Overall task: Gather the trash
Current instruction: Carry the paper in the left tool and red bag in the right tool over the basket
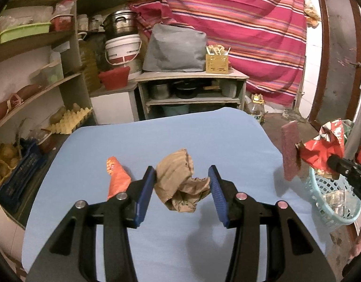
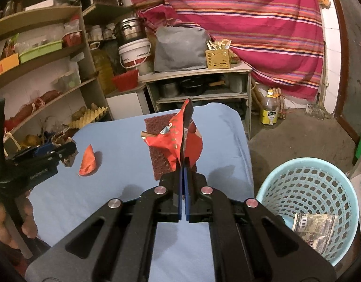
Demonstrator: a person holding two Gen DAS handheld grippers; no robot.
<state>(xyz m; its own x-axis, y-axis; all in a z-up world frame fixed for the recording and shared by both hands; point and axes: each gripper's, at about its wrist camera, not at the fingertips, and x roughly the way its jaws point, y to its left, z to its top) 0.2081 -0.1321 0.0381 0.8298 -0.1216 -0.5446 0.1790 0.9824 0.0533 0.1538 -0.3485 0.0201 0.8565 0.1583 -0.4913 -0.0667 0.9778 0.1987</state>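
Both tools loaded, basket (image 2: 307,202) sits off the bench edge.
Left tool (image 1: 182,188) clamps brown paper (image 1: 180,183), right tool (image 2: 183,188) pinches red wrapper (image 2: 180,138) shut, ready to drop.

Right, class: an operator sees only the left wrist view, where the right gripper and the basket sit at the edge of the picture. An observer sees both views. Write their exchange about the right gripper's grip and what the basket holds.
Operator: Is the right gripper actually closed on that red wrapper?
Observer: Yes. In the right wrist view the right gripper has its jaws pressed together on the red wrapper, which sticks up above them.
Operator: And the basket, what is in it?
Observer: The blue basket stands beside the table, and a flattened packet with a barcode lies at its bottom.
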